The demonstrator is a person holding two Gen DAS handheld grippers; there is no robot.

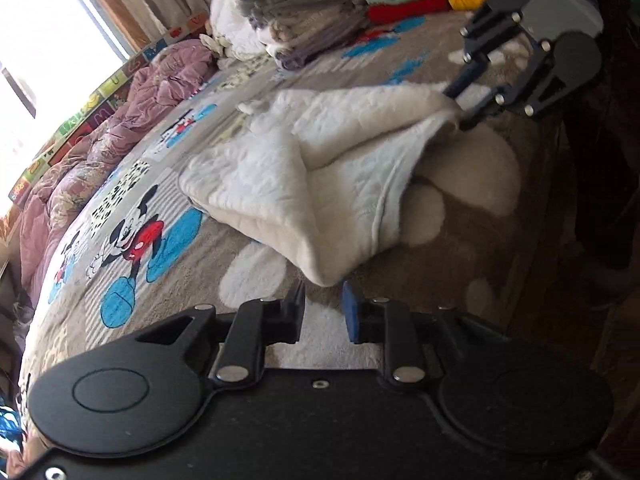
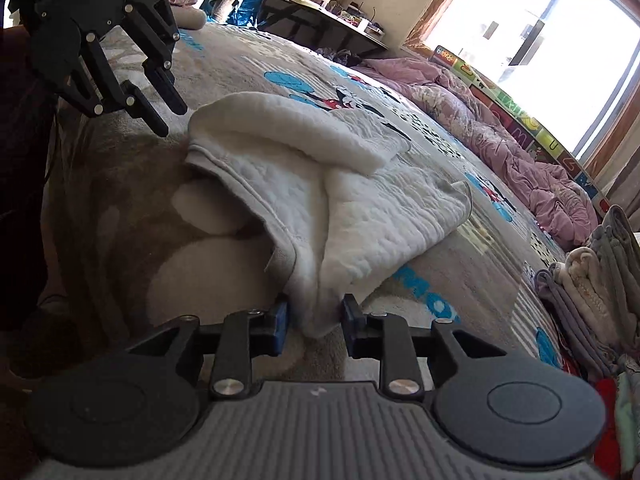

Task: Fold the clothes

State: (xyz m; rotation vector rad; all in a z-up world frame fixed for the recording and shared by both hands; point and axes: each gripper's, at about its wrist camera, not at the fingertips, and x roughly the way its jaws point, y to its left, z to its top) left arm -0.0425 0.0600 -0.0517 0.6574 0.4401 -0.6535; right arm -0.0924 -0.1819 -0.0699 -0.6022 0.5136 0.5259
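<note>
Holding a corner of the white quilted garment (image 2: 320, 208), which lies mid-frame on the bed (image 2: 140, 184), between your narrowly parted right tongs (image 2: 314, 322), you're mid-fold, left tongs (image 1: 323, 312) narrow, empty; next, regrip.

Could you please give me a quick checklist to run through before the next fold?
1. Left tongs free of the white garment: ok, open, the cloth tip lies just ahead of them.
2. Right tongs gripping a garment corner: cannot tell; cloth sits between them, pressure unclear.
3. Garment lying flat: not ok, bunched with raised folds.
4. Bare bedspread around the garment: ok.
5. Folded pile apart from the garment: ok.
</note>
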